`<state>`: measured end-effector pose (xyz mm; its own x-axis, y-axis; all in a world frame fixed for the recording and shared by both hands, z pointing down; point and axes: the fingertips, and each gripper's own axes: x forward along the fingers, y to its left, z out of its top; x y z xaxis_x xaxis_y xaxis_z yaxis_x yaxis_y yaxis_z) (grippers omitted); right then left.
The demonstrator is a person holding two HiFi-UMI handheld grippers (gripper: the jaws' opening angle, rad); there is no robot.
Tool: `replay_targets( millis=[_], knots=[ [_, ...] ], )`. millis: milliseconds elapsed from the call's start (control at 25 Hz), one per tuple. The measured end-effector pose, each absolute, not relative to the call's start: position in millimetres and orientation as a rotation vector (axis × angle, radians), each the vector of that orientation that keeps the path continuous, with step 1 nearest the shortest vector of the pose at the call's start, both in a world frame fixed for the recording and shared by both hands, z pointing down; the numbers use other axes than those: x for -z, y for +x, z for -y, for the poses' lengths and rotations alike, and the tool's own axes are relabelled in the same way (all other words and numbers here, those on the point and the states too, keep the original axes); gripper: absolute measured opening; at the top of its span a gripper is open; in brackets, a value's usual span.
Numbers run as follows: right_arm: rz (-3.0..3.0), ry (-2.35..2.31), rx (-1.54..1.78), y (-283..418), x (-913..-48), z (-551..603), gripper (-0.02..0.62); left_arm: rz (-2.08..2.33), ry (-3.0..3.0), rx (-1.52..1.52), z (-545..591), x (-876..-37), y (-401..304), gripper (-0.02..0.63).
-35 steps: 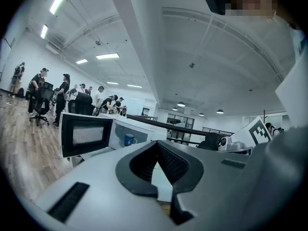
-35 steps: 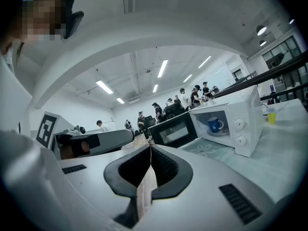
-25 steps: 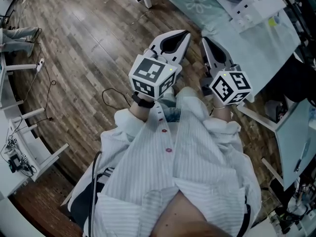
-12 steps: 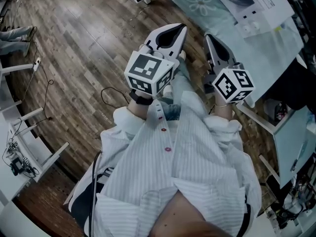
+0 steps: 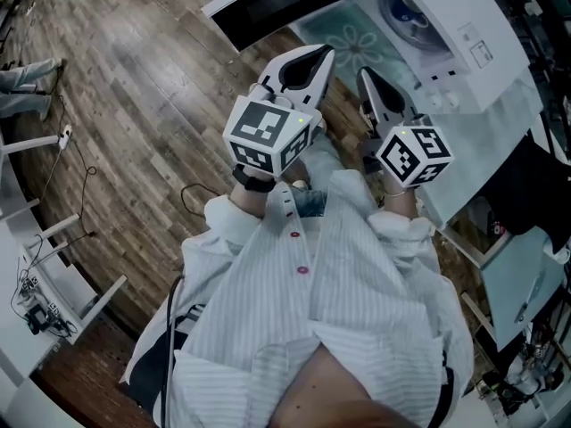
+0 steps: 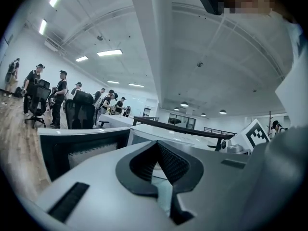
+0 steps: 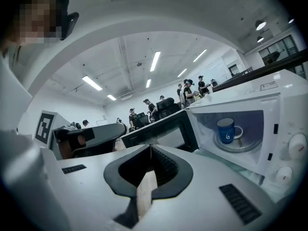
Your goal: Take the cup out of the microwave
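A second ago only a corner of the microwave (image 5: 464, 34) showed at the top of the head view. Now much more of it shows, and it sits closer to the tips of both tools. So the person has been coming nearer to it, with both tools held out in front. The left gripper (image 5: 323, 53) has its jaws pressed together with nothing in them, and they have stayed that way. The right gripper (image 5: 366, 77) also has its jaw tips pressed together and holds nothing. The door (image 7: 161, 131) is already wide open. It hangs just ahead of the right gripper's jaws and to the left of the opening. The cup (image 7: 225, 130) is blue and stands upright on the round plate (image 7: 240, 147) inside the microwave. It is ahead of the right gripper and off to its right, still well apart from it. Its handle points right, away from the door. From the left gripper's own view I cannot see the cup at all. I think the task has only just begun, because nothing has touched the cup yet. No door needs opening, so that is one job less. The right gripper looks best placed to get the cup. I think it must spread its jaws, swing a bit right, and go inside. It should take care not to bump the door or the edge of the opening.
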<state>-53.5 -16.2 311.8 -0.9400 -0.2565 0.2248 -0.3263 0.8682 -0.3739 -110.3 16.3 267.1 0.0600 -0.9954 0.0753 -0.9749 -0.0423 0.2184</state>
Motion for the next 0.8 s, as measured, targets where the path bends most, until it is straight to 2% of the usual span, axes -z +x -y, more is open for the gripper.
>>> replay_targets(
  millis=[280,800],
  knots=[
    [2.875,0.481,-0.607,-76,-313,78,0.034,1.976,2.157,0.144,53,-271,-130,0.008],
    [2.876,0.615,-0.640,-57,-306,146,0.034,1.811,2.274,0.095,136,-273,-103,0.008]
  ],
)
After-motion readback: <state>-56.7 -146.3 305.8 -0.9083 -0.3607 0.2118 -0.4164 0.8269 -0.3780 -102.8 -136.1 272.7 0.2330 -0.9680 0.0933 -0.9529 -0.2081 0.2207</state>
